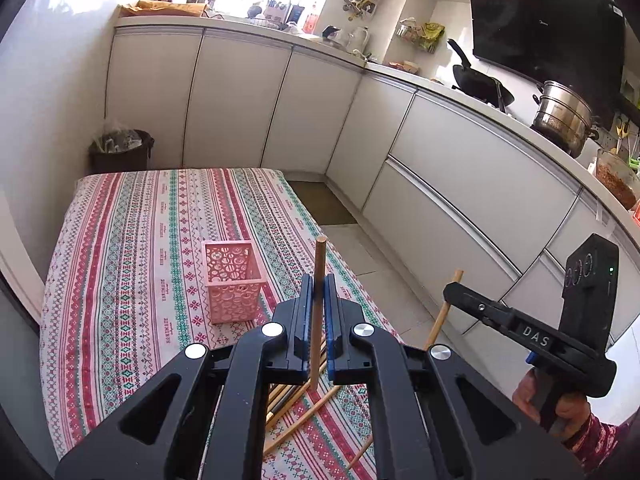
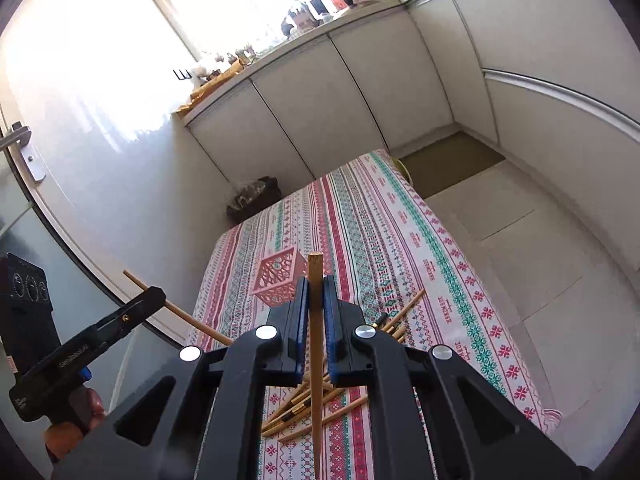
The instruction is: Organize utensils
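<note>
Gripping one chopstick (image 1: 319, 280) mid-shaft, the left gripper (image 1: 319, 292) is clamped on it, tip upward. The right gripper (image 2: 316, 292) is likewise closed on a second chopstick (image 2: 315, 276). Both sticks hang above the striped tablecloth (image 1: 132, 240), near the pink basket (image 1: 232, 280); loose chopsticks (image 2: 320, 408) lie below. Judged light, stiff and smooth, each may pivot between the pads; hold near the middle and lower it vertically.
</note>
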{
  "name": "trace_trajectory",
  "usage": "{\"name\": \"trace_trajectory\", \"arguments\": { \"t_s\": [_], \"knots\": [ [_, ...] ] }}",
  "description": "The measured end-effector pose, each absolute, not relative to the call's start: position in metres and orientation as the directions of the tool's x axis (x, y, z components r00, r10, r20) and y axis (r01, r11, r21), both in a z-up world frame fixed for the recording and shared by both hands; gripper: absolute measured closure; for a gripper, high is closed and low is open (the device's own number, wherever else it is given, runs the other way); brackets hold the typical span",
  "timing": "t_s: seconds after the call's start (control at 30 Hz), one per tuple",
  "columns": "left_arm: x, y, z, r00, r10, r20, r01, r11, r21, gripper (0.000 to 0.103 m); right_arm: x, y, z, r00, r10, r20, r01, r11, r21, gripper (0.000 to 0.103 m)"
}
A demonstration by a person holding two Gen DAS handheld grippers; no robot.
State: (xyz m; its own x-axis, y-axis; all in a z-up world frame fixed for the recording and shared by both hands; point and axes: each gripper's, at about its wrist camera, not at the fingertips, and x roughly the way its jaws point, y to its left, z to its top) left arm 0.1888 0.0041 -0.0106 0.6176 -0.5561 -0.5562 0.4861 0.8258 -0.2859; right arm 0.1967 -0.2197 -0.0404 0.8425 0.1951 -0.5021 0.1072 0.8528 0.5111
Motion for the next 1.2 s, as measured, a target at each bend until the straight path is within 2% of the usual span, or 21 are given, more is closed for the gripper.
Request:
{"name": "trace_trajectory", "arguments": {
  "t_s": [0.47, 0.67, 0.93, 1.03, 1.1, 1.2],
  "knots": [
    [0.24, 0.003, 0.062, 0.797, -0.451, -0.402, 0.384, 0.892, -0.239, 0.098, 0.259, -0.242, 0.058, 0.966, 0.077, -0.246, 0.061, 0.86, 0.507, 0.095],
    [0.273, -0.001, 0.057, 0.833, -0.391, -0.391, 0.338, 0.92, -0.199, 0.099, 0.309, -0.234, 0.067, 0.985, 0.052, -0.163, 0.038, 0.864, 0.502, 0.095],
    [0.316, 0.008, 0.005, 0.809, -0.368, -0.458, 0.294, 0.928, -0.227, 0.098, 0.36, -0.199, 0.021, 0.988, 0.037, -0.151, 0.03, 0.909, 0.416, 0.095],
    [0.314, 0.016, 0.007, 0.822, -0.369, -0.433, 0.283, 0.926, -0.25, 0.085, 0.37, -0.187, 0.003, 0.984, 0.048, -0.171, 0.024, 0.918, 0.395, 0.095],
    [0.306, 0.021, 0.015, 0.841, -0.36, -0.403, 0.278, 0.928, -0.248, 0.083, 0.374, -0.182, -0.004, 0.982, 0.05, -0.18, 0.024, 0.921, 0.388, 0.095],
    [0.296, 0.03, 0.028, 0.861, -0.356, -0.363, 0.274, 0.926, -0.258, 0.074, 0.377, -0.174, -0.013, 0.98, 0.059, -0.191, 0.018, 0.925, 0.379, 0.095]
  ]
}}
